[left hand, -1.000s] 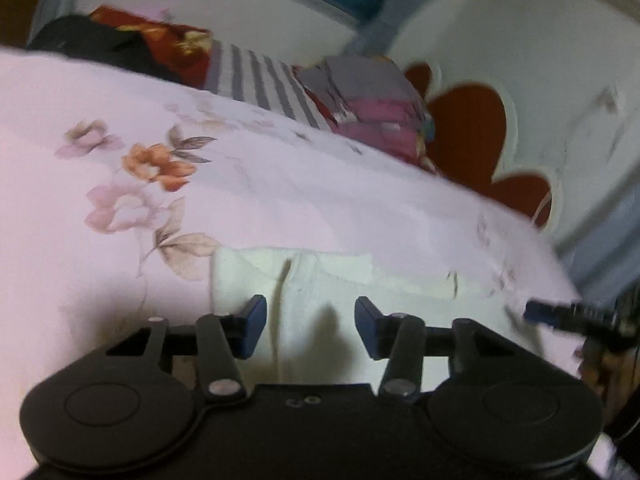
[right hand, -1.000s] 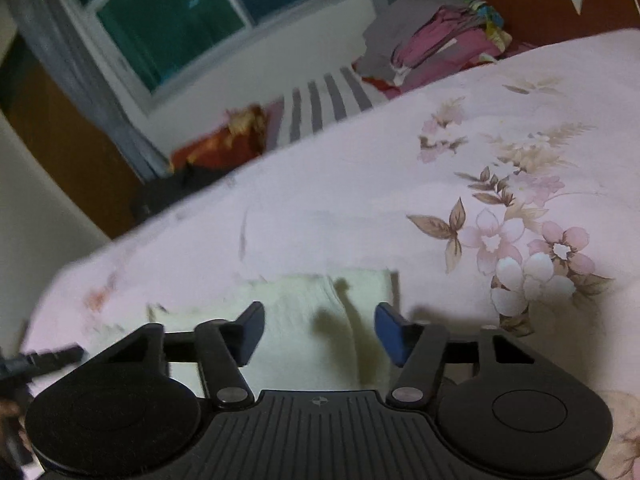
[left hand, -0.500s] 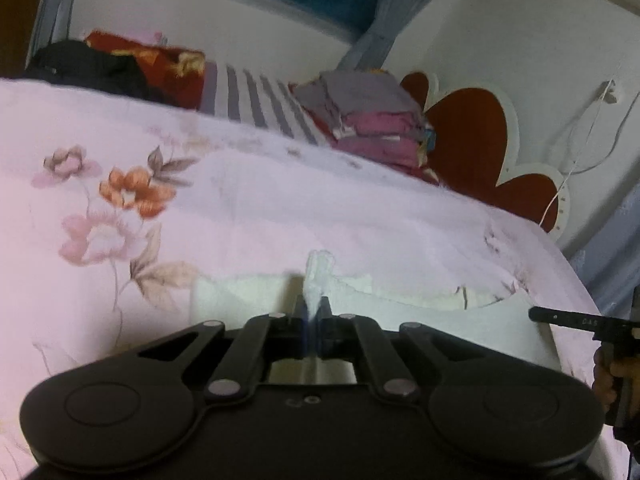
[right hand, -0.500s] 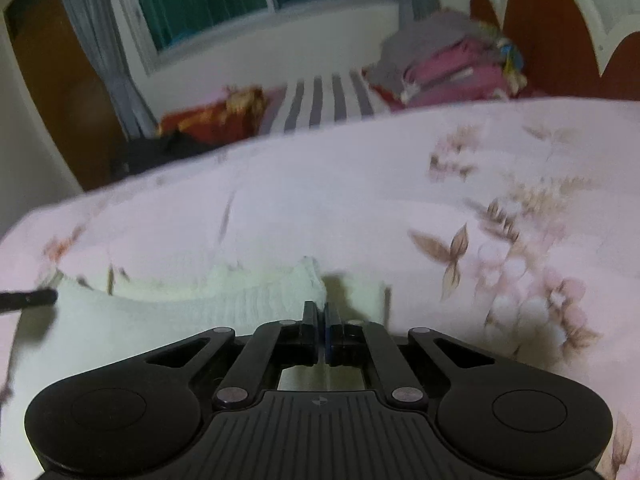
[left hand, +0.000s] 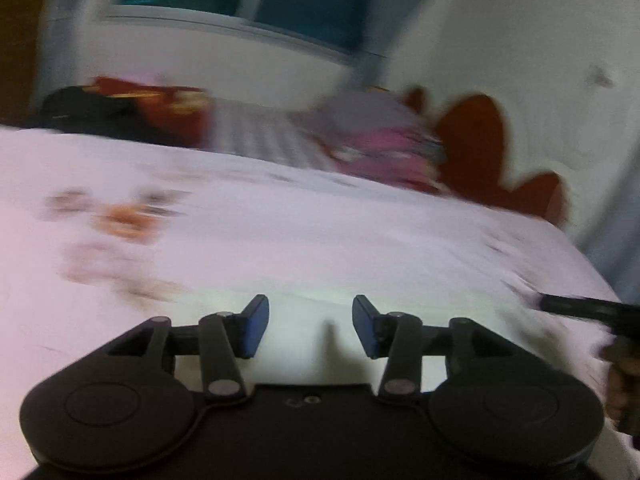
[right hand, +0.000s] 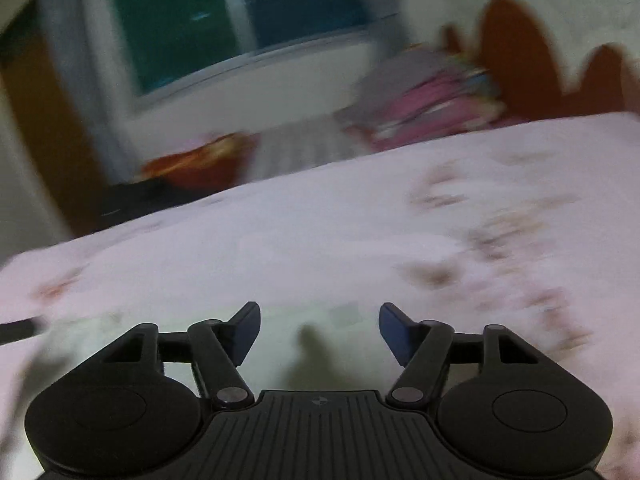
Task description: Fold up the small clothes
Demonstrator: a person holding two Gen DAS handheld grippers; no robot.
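The left tool (left hand: 311,326) has its blue pads (left hand: 252,326) standing apart with nothing between them; its jaws have just been opening. Below and just beyond them lies the cream garment (left hand: 320,356), flat on the pink floral bedspread (left hand: 280,232). The right tool (right hand: 318,332) is likewise parted and grips nothing, its jaws having just been opening too, and the same pale garment (right hand: 320,344) spreads under its fingers. In the left wrist view the right tool's dark tip (left hand: 576,306) shows at the right edge, with a hand (left hand: 622,380) behind it. Both views are blurred. Farther off, at the bed's far edge, sits a pile of folded clothes (left hand: 384,140) beside a red headboard (left hand: 476,144), with a window (right hand: 240,20) behind.
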